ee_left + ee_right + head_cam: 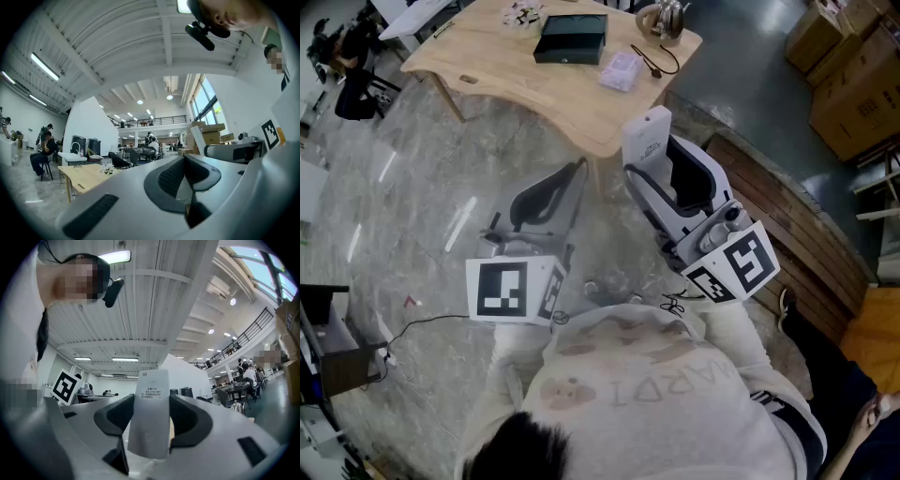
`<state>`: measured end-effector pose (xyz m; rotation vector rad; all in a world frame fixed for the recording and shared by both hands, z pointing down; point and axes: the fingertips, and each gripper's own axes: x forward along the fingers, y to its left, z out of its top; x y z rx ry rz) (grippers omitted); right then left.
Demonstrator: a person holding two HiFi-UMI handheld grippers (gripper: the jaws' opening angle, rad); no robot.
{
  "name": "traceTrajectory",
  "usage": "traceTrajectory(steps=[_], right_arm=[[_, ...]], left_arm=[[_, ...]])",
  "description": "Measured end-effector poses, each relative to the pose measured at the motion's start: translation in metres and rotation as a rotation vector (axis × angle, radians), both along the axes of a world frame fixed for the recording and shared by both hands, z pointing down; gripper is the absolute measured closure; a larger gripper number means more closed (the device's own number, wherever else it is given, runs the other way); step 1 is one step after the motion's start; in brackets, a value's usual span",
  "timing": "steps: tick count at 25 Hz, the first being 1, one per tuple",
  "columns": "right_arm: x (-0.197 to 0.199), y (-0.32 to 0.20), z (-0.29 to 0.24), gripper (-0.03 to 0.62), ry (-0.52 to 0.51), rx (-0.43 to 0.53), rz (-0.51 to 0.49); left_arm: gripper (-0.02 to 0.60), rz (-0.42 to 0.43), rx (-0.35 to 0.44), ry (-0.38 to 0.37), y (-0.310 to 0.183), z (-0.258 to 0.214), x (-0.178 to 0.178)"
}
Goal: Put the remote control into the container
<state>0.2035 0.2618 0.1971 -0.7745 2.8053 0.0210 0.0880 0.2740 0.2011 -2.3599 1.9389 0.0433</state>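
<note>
The right gripper [664, 173] has its two jaws clamped on the lower part of a white remote control [647, 139], which stands up between them. In the right gripper view, the remote control [149, 413] shows a small block of printed lines and three short slots near the top. The print is too small to read.

The left gripper [551, 192] holds nothing, and its jaws are closed together, as the left gripper view [187, 161] shows. Both grippers carry cubes with black and white square markers.

The black container [572, 37] lies on the wooden table [487, 56], well apart from the remote control. Upside-down letters on the person's shirt [656, 384] seem to read "MARDI".
</note>
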Motion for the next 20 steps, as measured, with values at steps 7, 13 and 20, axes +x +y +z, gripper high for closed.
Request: traceTrajectory(steps=[7, 13, 20], right_arm=[[-0.001, 0.002, -0.003, 0.349, 0.002, 0.008, 0.001], [-0.003, 0.004, -0.004, 0.349, -0.017, -0.009, -0.007], [-0.02, 0.005, -0.003, 0.349, -0.066, -0.06, 0.016]], left_arm=[[0.581, 0.0, 0.003, 0.002, 0.001, -0.002, -0.001], [0.581, 0.001, -0.001, 0.005, 0.003, -0.001, -0.004], [0.581, 0.02, 0.01, -0.001, 0.006, -0.003, -0.029]])
